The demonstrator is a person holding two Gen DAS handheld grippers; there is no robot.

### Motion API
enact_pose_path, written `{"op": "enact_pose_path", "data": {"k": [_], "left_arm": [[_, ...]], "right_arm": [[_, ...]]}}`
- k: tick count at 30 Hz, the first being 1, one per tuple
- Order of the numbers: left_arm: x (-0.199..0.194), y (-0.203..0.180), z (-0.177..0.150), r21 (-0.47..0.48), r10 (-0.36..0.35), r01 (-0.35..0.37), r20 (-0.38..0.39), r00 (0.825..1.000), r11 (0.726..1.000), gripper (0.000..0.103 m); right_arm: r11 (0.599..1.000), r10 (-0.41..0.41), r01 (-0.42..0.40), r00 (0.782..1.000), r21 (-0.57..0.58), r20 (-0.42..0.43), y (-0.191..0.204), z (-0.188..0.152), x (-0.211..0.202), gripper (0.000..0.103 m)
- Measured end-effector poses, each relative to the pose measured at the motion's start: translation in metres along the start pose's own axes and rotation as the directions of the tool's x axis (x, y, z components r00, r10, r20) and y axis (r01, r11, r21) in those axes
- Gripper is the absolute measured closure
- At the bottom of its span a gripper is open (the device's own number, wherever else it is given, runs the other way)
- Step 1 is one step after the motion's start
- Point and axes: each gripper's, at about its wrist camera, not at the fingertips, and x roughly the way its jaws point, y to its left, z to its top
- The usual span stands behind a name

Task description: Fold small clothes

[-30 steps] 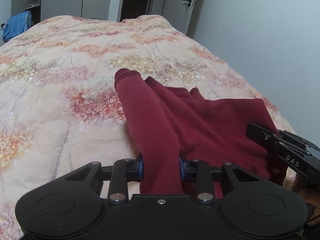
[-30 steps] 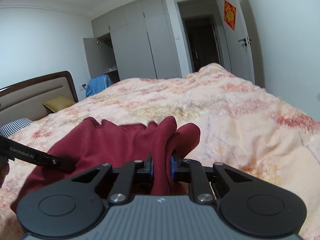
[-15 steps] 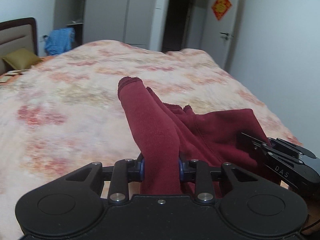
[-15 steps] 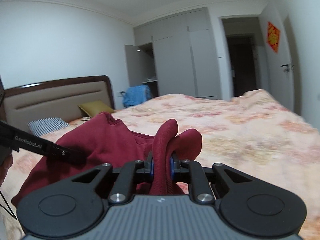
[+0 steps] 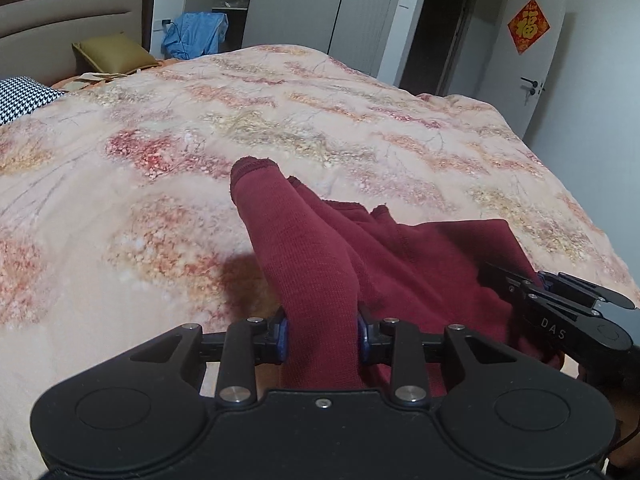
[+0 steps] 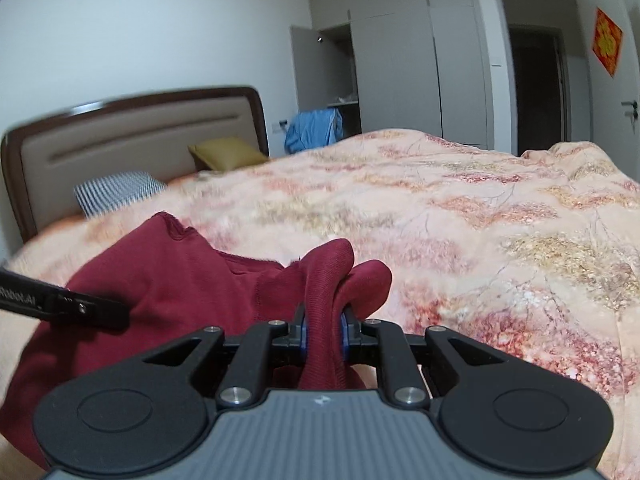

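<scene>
A dark red knit garment [image 5: 400,256] hangs between my two grippers above the floral bedspread [image 5: 200,152]. My left gripper [image 5: 322,334] is shut on one thick fold of it, whose cuffed end sticks out forward. My right gripper [image 6: 323,334] is shut on another bunched edge of the garment [image 6: 192,280]. The right gripper also shows at the right of the left wrist view [image 5: 560,312], and the left gripper shows at the left edge of the right wrist view [image 6: 60,304]. The cloth hides the fingertips.
The bedspread [image 6: 480,216] stretches ahead. A padded headboard [image 6: 120,140], a checked pillow [image 6: 116,196] and an olive cushion [image 6: 228,154] are at the far left. Blue clothing [image 6: 316,128] hangs by grey wardrobes [image 6: 400,60]. A door [image 5: 536,76] is at right.
Both grippers have stayed shut on the red garment while it was lifted and swung left. The headboard and pillows have come into view.
</scene>
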Motion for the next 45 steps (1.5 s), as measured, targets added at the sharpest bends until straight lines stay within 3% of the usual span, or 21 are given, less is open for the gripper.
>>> {"op": "enact_pose_path", "data": {"k": [7,9,13,15,17,20,24,31,39,45], "left_arm": [[0.011,0.005,-0.001,-0.026,0.002,-0.002,-0.015,1.000,1.000,0.058],[0.013,0.005,-0.001,-0.027,0.013,-0.014,-0.026,1.000,1.000,0.052],[0.008,0.007,-0.002,-0.044,0.034,-0.035,-0.022,0.999,0.998,0.030],[-0.003,0.008,-0.003,-0.061,0.045,-0.044,0.012,0.999,0.997,0.021],[-0.018,0.009,-0.004,-0.088,0.057,-0.052,0.054,0.997,0.995,0.012],[-0.045,0.009,-0.005,-0.126,0.064,-0.050,0.107,0.992,0.991,0.004],[-0.086,-0.001,-0.006,-0.124,0.095,-0.074,0.171,0.981,0.990,0.001],[-0.158,-0.027,-0.030,-0.073,0.137,-0.122,0.260,0.956,0.990,0.001],[-0.227,-0.047,-0.081,-0.059,0.183,-0.173,0.329,0.926,0.983,0.001],[-0.260,-0.054,-0.113,-0.055,0.200,-0.194,0.365,0.909,0.980,0.001]], "right_arm": [[0.999,-0.034,0.035,0.999,0.015,-0.037,-0.006,-0.010,0.005,0.076],[0.999,-0.046,0.047,0.998,0.022,-0.047,-0.007,-0.010,0.006,0.065],[0.996,-0.071,0.073,0.996,0.042,-0.055,-0.011,-0.009,0.004,0.048],[0.995,-0.081,0.084,0.995,0.056,-0.052,-0.013,-0.006,-0.001,0.034],[0.993,-0.085,0.089,0.995,0.081,-0.045,-0.013,-0.002,-0.012,0.028],[0.987,-0.073,0.071,0.997,0.143,0.008,-0.013,0.006,-0.035,0.010],[0.988,-0.050,0.036,0.995,0.151,0.089,-0.001,0.021,-0.076,0.000],[0.995,-0.025,0.003,0.976,0.101,0.216,0.030,0.032,-0.155,0.000],[1.000,0.006,-0.005,0.946,-0.002,0.323,0.066,0.005,-0.240,0.000],[1.000,-0.012,0.015,0.927,-0.006,0.374,0.078,-0.016,-0.290,0.000]]}}
